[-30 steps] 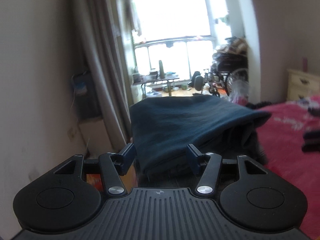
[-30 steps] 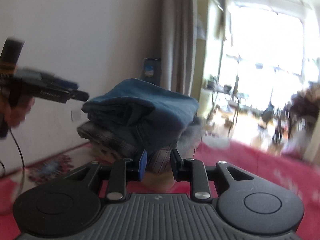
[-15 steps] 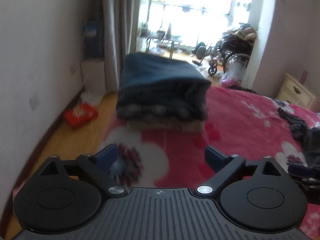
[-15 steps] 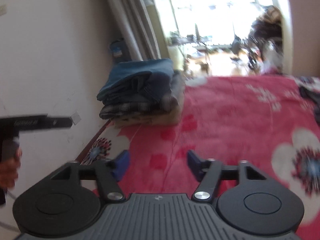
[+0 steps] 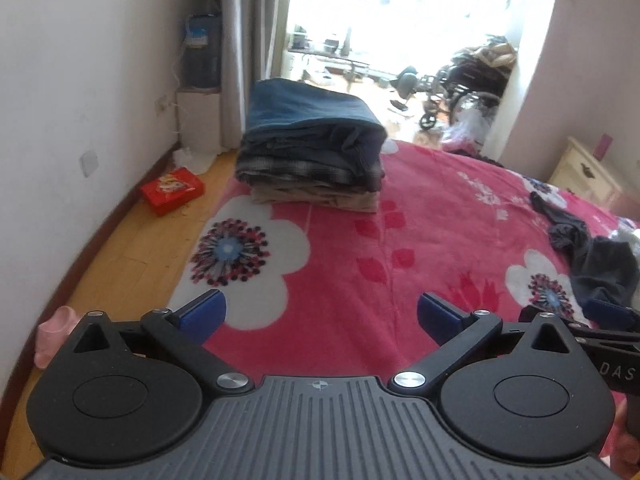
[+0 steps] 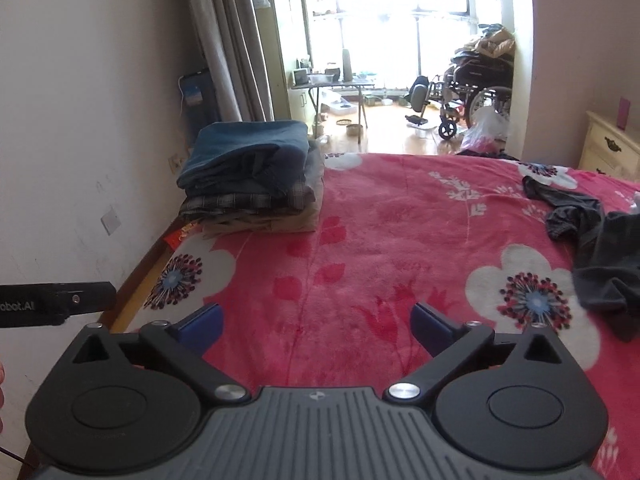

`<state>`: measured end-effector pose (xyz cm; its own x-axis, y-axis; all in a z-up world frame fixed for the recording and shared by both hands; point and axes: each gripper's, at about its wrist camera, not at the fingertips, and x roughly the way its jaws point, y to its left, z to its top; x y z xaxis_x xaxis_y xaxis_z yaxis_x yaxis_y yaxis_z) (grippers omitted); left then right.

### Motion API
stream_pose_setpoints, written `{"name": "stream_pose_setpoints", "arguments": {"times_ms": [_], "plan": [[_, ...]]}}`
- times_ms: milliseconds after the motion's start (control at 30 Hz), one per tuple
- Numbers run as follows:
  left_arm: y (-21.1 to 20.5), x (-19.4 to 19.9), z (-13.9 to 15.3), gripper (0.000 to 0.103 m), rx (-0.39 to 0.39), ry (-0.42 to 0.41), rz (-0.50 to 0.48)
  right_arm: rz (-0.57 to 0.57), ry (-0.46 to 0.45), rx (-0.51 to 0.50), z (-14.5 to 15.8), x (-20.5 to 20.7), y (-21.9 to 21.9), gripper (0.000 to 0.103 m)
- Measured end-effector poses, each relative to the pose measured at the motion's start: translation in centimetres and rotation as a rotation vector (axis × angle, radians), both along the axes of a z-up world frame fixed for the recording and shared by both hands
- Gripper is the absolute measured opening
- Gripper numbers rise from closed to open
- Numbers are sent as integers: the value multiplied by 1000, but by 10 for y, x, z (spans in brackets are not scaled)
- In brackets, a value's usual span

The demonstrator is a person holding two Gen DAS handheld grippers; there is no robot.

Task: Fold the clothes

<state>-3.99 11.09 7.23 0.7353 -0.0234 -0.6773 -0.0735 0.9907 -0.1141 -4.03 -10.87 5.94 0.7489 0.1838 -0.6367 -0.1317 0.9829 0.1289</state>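
Red flowered bedspread (image 5: 420, 216) is filling the left wrist view, the stack of folded clothes (image 5: 312, 144) sitting at 12 o'clock near its far left corner, an unfolded dark garment (image 5: 592, 256) lying at 3 o'clock, while the left gripper (image 5: 320, 314), jaws just opening wide with nothing between them, is hovering over bare blanket. In the right wrist view the right gripper (image 6: 316, 322) is likewise spreading apart and empty, the stack (image 6: 252, 184) lying at 11 o'clock, the garment (image 6: 600, 248) at 2 o'clock.
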Motion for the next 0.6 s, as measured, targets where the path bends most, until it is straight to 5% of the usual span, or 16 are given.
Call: {"name": "stream_pose_setpoints", "arguments": {"times_ms": [600], "plan": [[0, -25, 9, 103, 91, -2, 108, -14, 35, 1, 15, -14, 26, 103]]}}
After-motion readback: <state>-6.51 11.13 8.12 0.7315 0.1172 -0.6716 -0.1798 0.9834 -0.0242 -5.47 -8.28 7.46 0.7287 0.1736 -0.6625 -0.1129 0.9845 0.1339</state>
